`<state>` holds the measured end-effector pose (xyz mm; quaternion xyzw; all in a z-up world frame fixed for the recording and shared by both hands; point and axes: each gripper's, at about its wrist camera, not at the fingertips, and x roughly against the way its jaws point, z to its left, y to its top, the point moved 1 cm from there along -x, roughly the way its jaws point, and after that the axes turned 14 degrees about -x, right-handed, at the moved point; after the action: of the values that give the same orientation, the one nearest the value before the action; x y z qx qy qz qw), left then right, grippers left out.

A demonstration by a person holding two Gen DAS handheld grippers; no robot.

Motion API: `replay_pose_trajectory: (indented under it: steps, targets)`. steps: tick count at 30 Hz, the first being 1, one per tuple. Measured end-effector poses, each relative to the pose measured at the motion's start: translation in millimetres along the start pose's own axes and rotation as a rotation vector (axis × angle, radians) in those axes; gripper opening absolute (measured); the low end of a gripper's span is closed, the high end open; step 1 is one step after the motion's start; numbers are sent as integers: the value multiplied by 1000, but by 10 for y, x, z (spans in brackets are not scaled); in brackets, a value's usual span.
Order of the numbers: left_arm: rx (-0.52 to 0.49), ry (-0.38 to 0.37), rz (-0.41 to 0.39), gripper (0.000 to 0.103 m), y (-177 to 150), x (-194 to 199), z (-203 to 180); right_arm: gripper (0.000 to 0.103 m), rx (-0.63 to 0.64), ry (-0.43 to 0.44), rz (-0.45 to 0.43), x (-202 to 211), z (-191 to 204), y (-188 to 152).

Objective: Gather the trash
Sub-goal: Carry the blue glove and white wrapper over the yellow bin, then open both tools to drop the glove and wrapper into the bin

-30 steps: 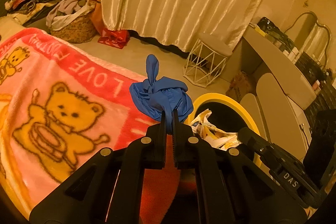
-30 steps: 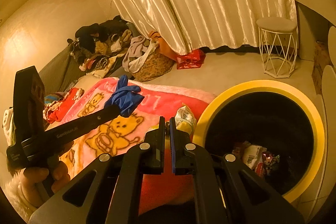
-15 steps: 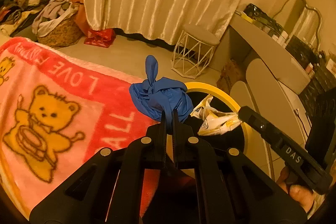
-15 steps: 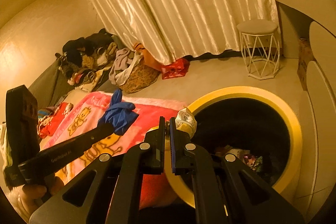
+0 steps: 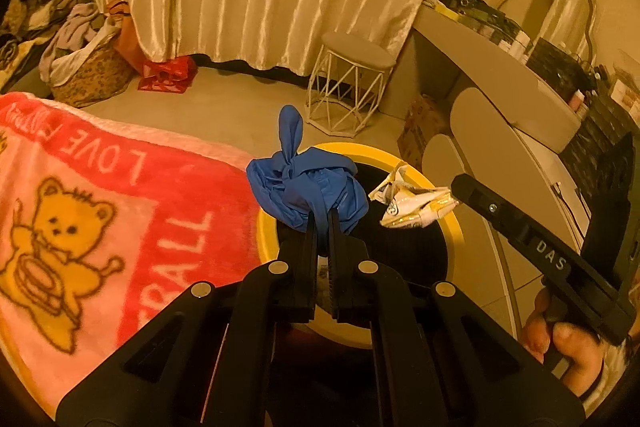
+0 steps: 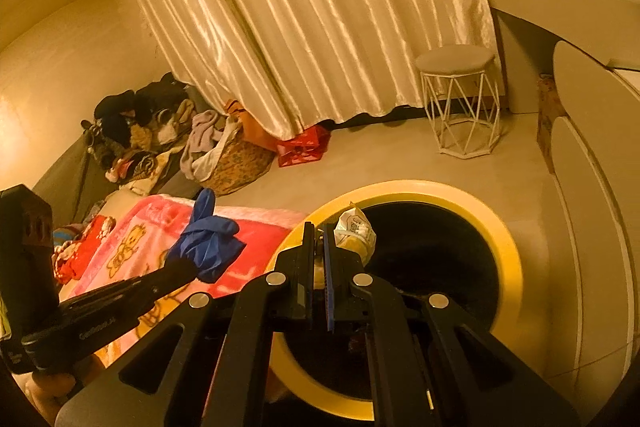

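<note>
Both tools are pinching trash near the yellow-rimmed bin [image 6: 505,247], which serves as the landmark. On the left, the tool [image 5: 320,223] is pressed together on a knotted blue glove [image 5: 308,183], which hangs at the bin's rim on the side nearest the pink teddy-bear blanket [image 5: 100,211]; seen from the right wrist, this bundle sits over the blanket edge, just beside the rim rather than over the dark opening. On the right, the tool [image 6: 318,233] is clamped on a crumpled white-and-yellow wrapper [image 6: 354,229], and that piece hangs just inside the rim, over the opening. Some wrappers seem to lie at the bottom of the bin, though the dark interior makes them hard to tell. Judging from this, the pickup is done for both pieces and only the release remains: the wrapper looks ready to drop, while the glove probably needs to come further over the opening first. No other loose trash is plainly visible on the blanket.
</note>
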<state>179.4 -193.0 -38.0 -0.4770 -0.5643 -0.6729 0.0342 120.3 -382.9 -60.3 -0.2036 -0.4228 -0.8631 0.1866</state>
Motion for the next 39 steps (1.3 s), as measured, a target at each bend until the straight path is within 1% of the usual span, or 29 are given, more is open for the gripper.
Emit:
replay_pose_trajectory:
  steps: [5, 11, 16, 33, 36, 37, 38, 39]
  targets:
    - [-18, -13, 16, 2, -11, -79, -101, 4, -5, -37, -21, 3, -122, 26]
    - [-38, -27, 38, 2, -18, -213, -198, 4, -12, -62, -23, -42, -246, 22]
    - [-55, -41, 58, 2, -22, -331, -277, 4, -12, -101, -34, -91, -339, 23]
    - [-88, -111, 146, 2, -114, -736, -428, 5, -37, -157, 2, -264, -620, 19]
    - [-86, -121, 161, 2, -123, -802, -424, 7, -41, -156, 16, -279, -640, 23]
    - [-85, -122, 164, 4, -124, -812, -420, 10, -43, -157, 21, -285, -646, 23]
    - [-85, -122, 167, 12, -125, -819, -415, 10, -42, -160, 21, -285, -654, 26]
    - [-85, -121, 169, 17, -125, -826, -411, 12, -38, -160, 19, -282, -656, 33]
